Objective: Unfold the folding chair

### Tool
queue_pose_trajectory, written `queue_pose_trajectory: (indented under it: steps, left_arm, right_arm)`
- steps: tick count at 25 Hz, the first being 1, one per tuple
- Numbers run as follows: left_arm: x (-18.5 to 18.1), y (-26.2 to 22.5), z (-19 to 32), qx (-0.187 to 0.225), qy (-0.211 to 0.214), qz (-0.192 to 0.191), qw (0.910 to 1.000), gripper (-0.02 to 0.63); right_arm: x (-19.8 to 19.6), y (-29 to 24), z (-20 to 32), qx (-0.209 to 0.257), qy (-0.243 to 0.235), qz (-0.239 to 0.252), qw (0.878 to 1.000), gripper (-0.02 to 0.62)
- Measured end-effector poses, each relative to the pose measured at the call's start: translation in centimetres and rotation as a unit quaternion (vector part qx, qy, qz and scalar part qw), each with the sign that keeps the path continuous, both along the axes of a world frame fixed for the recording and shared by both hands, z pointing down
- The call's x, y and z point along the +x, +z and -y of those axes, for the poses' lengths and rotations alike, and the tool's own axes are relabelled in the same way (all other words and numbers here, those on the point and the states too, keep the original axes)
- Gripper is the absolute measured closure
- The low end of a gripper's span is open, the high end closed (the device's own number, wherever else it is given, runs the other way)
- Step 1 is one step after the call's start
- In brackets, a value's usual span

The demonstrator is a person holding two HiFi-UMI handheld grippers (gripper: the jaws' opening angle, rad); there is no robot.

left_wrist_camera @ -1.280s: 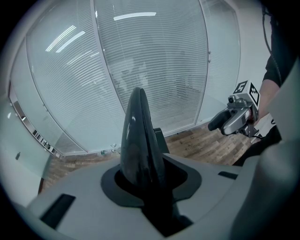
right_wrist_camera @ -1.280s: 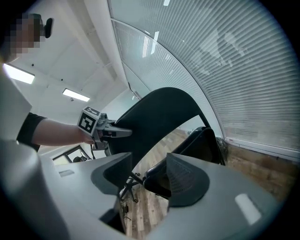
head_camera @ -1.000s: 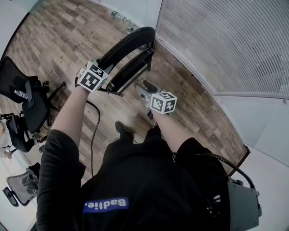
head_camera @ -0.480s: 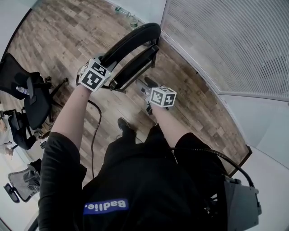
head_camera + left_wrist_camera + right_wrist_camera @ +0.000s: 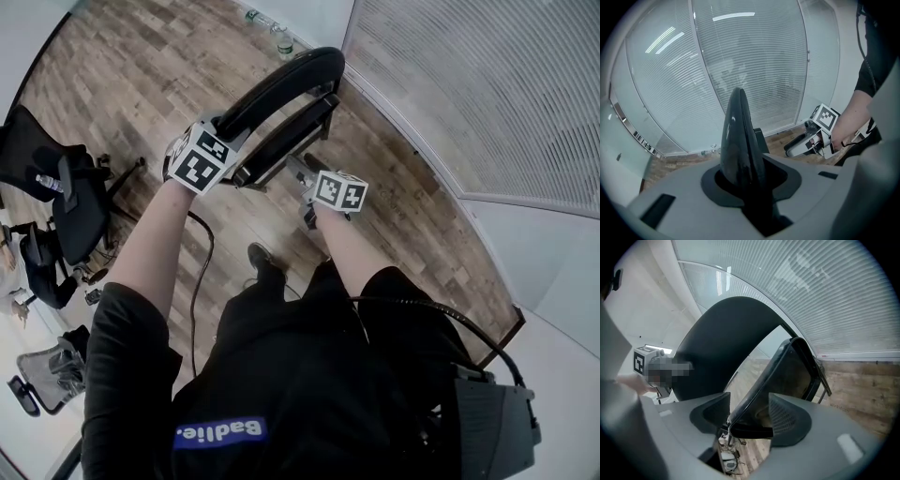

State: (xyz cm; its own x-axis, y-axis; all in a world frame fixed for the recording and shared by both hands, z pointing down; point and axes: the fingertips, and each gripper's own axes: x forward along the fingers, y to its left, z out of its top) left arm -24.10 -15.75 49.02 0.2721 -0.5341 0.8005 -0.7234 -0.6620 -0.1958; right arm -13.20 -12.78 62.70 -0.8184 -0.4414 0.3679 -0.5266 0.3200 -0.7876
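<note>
Standing on the wooden floor [image 5: 141, 84] beside the glass wall [image 5: 487, 84], the folding chair [image 5: 281, 122] is gripped at its top: the backrest [image 5: 738, 136] rim is pinched by the left gripper [image 5: 750, 187]. The seat [image 5: 787, 376] edge is straddled, unpressed, by the right gripper [image 5: 747, 420], whose jaws have just been spreading.

— Where's the folding chair [image 5: 281, 103]?
— Its backrest [image 5: 286, 77] is clamped in the left claw [image 5: 228, 131]. The seat edge [image 5: 751, 393] stands between the right claw's [image 5: 300, 173] jaws, which have just been opening.
— And around?
— Office chair [image 5: 70, 211] well left of the left claw, bottles [image 5: 272, 26] beyond both.
</note>
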Motion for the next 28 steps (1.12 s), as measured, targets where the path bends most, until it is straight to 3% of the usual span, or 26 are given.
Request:
queue_pose_trajectory:
  steps: [28]
  left_arm:
    - [0.9,0.2,-0.3,0.008,0.008,0.005,0.9999,0.512]
  right_arm:
    - [-4.6,5.3,4.7,-0.078,0.069,0.04,0.994,0.371]
